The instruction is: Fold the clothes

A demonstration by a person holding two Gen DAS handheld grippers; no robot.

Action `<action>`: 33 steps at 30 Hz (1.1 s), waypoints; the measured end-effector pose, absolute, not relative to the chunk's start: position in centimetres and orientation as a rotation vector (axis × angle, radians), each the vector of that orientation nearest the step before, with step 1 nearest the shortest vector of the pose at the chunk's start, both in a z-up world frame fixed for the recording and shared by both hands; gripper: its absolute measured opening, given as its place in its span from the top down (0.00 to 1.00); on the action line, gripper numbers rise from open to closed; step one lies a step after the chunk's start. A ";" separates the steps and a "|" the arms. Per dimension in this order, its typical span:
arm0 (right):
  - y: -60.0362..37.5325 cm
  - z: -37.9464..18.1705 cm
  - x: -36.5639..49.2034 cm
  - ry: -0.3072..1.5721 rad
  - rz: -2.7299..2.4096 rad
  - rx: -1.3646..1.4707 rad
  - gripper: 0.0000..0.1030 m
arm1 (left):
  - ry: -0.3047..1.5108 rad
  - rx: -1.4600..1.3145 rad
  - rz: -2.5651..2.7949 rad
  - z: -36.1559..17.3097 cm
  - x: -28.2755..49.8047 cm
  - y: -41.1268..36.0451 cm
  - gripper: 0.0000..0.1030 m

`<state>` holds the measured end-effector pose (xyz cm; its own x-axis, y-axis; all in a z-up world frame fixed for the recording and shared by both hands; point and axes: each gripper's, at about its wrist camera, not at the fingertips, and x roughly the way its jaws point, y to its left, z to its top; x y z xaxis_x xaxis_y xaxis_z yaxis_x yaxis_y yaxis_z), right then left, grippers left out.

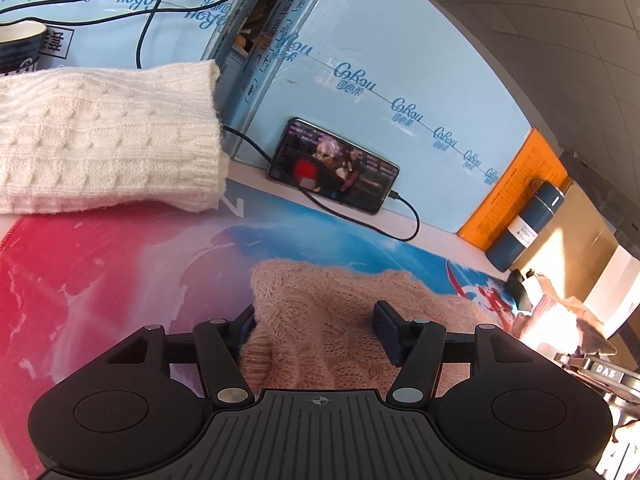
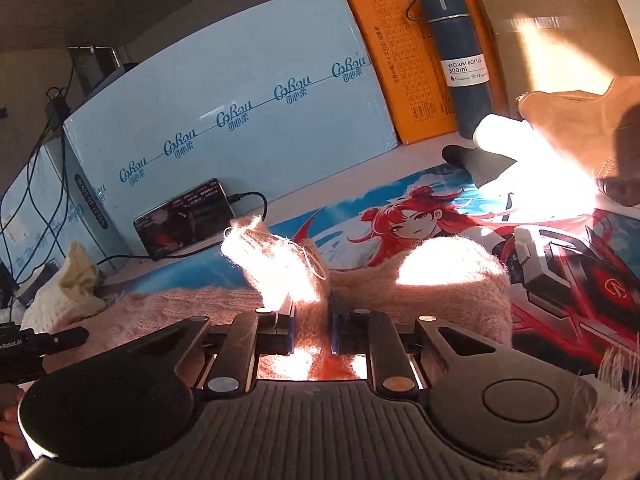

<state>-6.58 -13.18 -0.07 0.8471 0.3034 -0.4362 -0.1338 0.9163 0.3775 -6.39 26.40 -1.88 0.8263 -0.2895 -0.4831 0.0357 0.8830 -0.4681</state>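
- Your left gripper (image 1: 318,330) stands spread wide, its fingers either side of the pink knit (image 1: 320,320), which lies on the printed desk mat (image 1: 120,272) at the 6 o'clock bottom of that view; nothing is pinched there yet.
- Your right gripper (image 2: 312,322) has its fingers drawn close on a raised fold of the same pink knit (image 2: 440,292); it looks like a real hold, with fabric bunched between the pads.
- Close the left one on a full layer, not just fuzz, before you lift.
- Raise both ends together and level, so the loose knit does not stretch or sag.
- Carry the fold away from the phone (image 1: 334,166) and its cable (image 1: 400,224) at 12 to 1 o'clock in the left view.
- Keep clear of the folded white sweater (image 1: 108,136) at 10 o'clock.
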 end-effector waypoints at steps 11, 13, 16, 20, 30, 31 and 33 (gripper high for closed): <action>-13.0 6.0 -4.6 0.267 0.278 0.495 0.89 | 0.397 -0.465 0.001 -0.3 -8.3 29.4 0.88; -14.2 6.9 -5.1 0.198 0.255 0.533 0.89 | 0.370 -0.500 0.042 0.0 -8.8 30.7 0.88; -16.8 7.1 -5.8 0.132 0.193 0.594 0.89 | 0.360 -0.543 0.074 0.1 -9.0 31.9 0.88; -20.2 5.1 -5.8 0.142 0.087 0.664 0.89 | 0.370 -0.494 0.072 0.2 -8.8 31.0 0.87; -23.4 -1.0 -5.8 0.271 -0.171 0.763 0.85 | 0.442 -0.469 0.095 -0.6 -8.0 30.4 0.80; -23.5 -1.0 -5.9 0.270 -0.200 0.758 0.77 | 0.444 -0.472 0.105 -0.6 -8.0 30.4 0.80; -23.6 -1.0 -6.3 0.263 -0.248 0.747 0.56 | 0.443 -0.476 0.131 -0.6 -8.1 30.6 0.71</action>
<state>-6.35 -23.57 -1.03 0.9383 -0.1281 -0.3213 0.3135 0.7075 0.6334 -8.06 30.62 -0.60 0.8971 0.0202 -0.4413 -0.2236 0.8823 -0.4142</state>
